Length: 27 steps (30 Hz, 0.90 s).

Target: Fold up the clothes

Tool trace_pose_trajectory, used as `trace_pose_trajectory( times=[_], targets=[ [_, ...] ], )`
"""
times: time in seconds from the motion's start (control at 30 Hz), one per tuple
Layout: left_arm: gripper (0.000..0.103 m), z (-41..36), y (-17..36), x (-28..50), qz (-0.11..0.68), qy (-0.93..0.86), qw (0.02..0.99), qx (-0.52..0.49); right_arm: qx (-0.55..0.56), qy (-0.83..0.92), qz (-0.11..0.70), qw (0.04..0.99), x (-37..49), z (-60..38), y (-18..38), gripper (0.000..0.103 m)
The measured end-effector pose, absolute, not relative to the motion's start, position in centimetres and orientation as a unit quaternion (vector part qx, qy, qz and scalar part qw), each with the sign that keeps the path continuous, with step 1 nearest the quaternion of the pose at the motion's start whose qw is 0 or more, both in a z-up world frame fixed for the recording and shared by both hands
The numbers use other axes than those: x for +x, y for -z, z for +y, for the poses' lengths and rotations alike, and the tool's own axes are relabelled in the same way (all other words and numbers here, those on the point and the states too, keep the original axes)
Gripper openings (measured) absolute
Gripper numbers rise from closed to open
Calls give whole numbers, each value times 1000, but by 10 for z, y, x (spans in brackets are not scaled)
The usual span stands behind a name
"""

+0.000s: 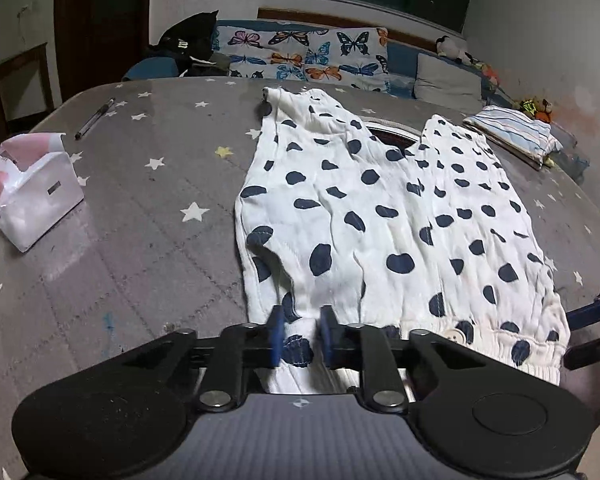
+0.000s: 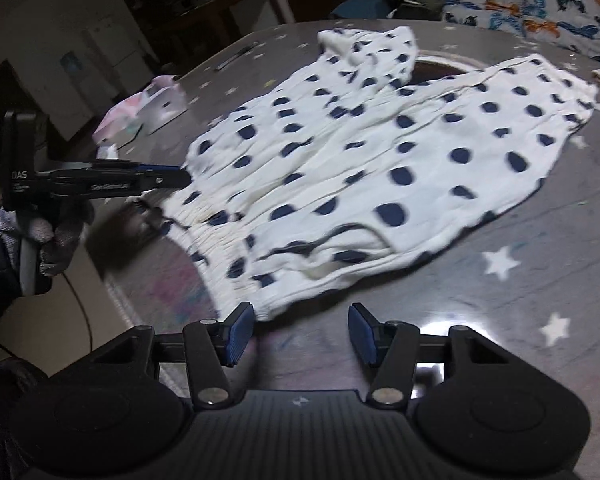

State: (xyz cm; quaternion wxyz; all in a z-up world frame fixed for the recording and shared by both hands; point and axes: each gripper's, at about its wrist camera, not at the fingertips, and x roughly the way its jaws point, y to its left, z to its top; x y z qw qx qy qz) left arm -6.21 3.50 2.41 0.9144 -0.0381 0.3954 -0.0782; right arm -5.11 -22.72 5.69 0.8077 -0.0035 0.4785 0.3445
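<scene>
**Left claw pinches the waistband; right claw spread beside it**

Nearest in the left wrist view, the left gripper point(image 1: 300, 340) has its pads pressed on the gathered waistband at the near left corner of the spotted trousers point(image 1: 380, 208). In the right wrist view the right gripper point(image 2: 300, 332) stands spread, holding nothing, just short of the waistband's near right corner; the view is blurred. The gloved hand point(image 2: 56, 236) on the left tool shows at the left there.

The trousers lie spread flat on the starred table point(image 1: 148, 208), waistband near, the two legs running away to the far side with a gap between them; the left leg's cuff is bunched. Farther right lies a striped folded cloth point(image 1: 512, 132); at the left sits a tissue box point(image 1: 32, 196), with a pen point(image 1: 96, 118) far left.

By the look of it, the step in hand is taking hold of the waistband for a fold. The right claw would need to close on its corner.
</scene>
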Motion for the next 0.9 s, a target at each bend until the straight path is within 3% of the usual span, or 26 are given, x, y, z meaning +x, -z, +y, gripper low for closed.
trace_pose_trajectory(
  times=[0.17, 0.23, 0.27, 0.3, 0.43, 0.67, 0.73, 0.83, 0.9],
  targets=[
    [10, 32, -28, -73, 398, 93, 912, -38, 14, -359, 487, 796, -52, -215, -51, 50],
    [10, 31, -30, -77, 399, 98, 911, -41, 22, -358, 487, 796, -50, -214, -49, 40],
    [10, 31, -30, -79, 403, 101, 909, -48, 27, -357, 487, 797, -50, -214, -48, 27],
    [10, 32, -30, -81, 406, 105, 906, -53, 34, -356, 490, 795, -48, -214, -47, 22],
    [9, 32, -32, -86, 417, 115, 900, -53, 39, -355, 491, 795, -49, -218, -49, 12],
    [11, 32, -35, -93, 436, 132, 889, -52, 9, -371, 489, 790, -73, -224, -68, 11],
    [15, 32, -39, -91, 437, 137, 888, -46, 0, -367, 502, 783, -75, -222, -64, 13],
    [19, 33, -50, -90, 427, 145, 892, -30, 0, -363, 510, 780, -71, -227, -66, 24],
    [30, 36, -57, -90, 417, 149, 896, -20, -3, -357, 509, 783, -69, -234, -72, 25]
  ],
)
